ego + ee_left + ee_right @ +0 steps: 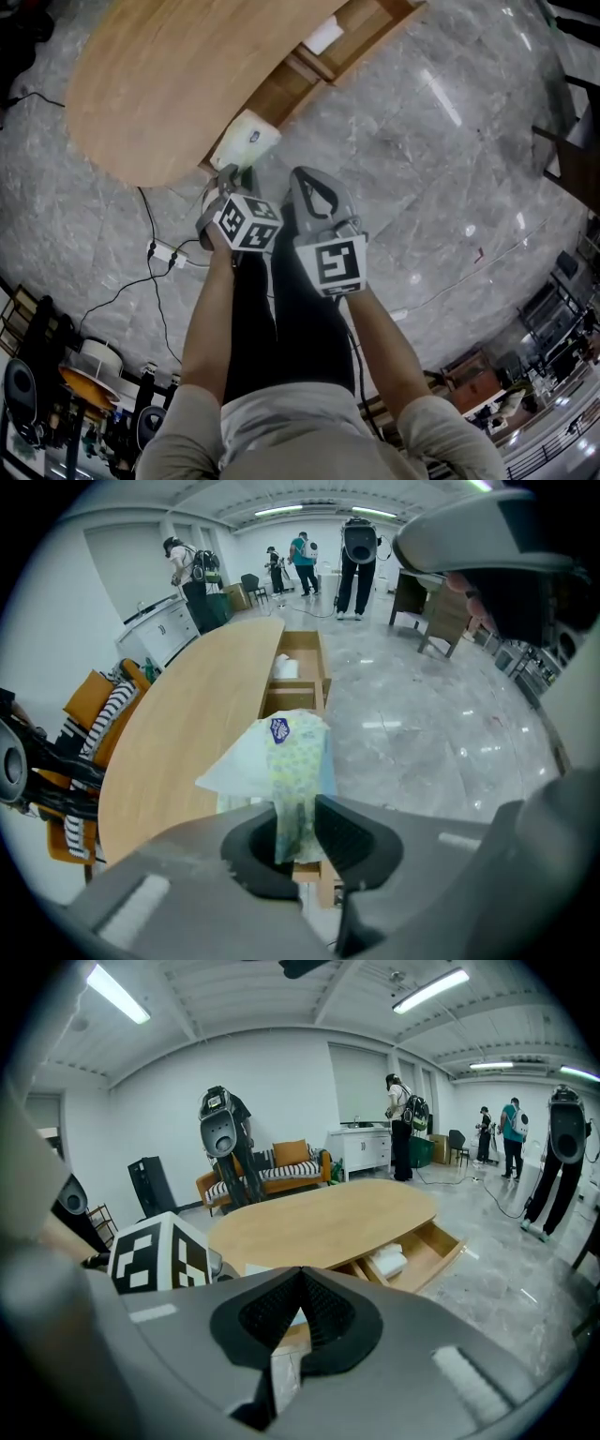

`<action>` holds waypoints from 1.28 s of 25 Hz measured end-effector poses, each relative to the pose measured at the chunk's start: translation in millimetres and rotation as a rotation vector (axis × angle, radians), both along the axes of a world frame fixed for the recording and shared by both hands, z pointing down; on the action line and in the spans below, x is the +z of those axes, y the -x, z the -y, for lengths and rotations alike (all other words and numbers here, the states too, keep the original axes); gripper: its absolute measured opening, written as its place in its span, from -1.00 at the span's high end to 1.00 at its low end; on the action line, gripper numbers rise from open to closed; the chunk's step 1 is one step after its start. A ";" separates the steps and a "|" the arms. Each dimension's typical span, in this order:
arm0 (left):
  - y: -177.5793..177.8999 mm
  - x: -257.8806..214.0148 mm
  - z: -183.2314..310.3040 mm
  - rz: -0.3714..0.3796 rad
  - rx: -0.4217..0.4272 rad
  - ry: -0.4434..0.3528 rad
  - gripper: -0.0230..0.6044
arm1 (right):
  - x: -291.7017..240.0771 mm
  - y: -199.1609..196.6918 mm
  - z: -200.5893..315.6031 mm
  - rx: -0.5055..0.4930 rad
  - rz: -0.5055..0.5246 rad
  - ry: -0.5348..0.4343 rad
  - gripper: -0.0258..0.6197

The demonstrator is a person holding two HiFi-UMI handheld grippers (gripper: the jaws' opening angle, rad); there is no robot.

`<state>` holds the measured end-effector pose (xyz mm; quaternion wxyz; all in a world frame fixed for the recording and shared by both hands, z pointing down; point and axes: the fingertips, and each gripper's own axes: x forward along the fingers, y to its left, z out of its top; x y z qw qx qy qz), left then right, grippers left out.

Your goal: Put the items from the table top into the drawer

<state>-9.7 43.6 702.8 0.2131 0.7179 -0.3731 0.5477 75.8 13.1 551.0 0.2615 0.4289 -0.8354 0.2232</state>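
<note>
The tissue pack [293, 761], a soft wrapper in pale yellow-green print with a small blue badge near its top, is off the worktop and pinched by its lower end in the left tool [296, 834], whose two dark pads press on it from either side while the rest of the pack fans out beyond them. In the head view we see the pack [247, 138] at the curved edge of the worktop [159, 84], over the near end of the open drawer [361, 26], with the left tool [232, 174] pointing steeply down at it. The drawer [301, 652] is pulled out from under the oval wooden worktop [183, 738] and already holds a white packet [286, 667] in its far part. Just beside the left tool, the right tool [307, 178] hangs over the grey marble floor [431, 141]; in its own view the right tool [300, 1290] has its pad tips closed together with nothing gripped between them, and beyond it lie the worktop [323, 1218] and the drawer [427, 1249] with the white packet [388, 1262]. A power strip with cables [164, 253] lies on the floor below the worktop, and people [356, 550] stand at the far end of the room
</note>
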 end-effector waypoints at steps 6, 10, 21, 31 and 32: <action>-7.1 23.8 14.6 -0.013 -0.012 0.039 0.73 | 9.9 -5.2 5.6 -0.024 0.001 0.015 0.90; -7.1 38.0 27.8 0.003 -0.005 0.043 0.73 | 17.7 -13.0 11.9 -0.020 -0.006 0.038 0.90; -11.9 64.8 46.1 -0.015 -0.020 0.049 0.73 | 66.2 -6.4 31.1 0.003 0.040 0.054 0.90; -12.9 85.9 60.5 0.002 -0.026 0.049 0.73 | 88.0 -6.8 45.0 -0.034 0.009 0.106 0.90; -14.5 87.9 61.6 -0.001 -0.023 0.047 0.73 | 90.7 -7.9 46.2 -0.039 0.008 0.103 0.90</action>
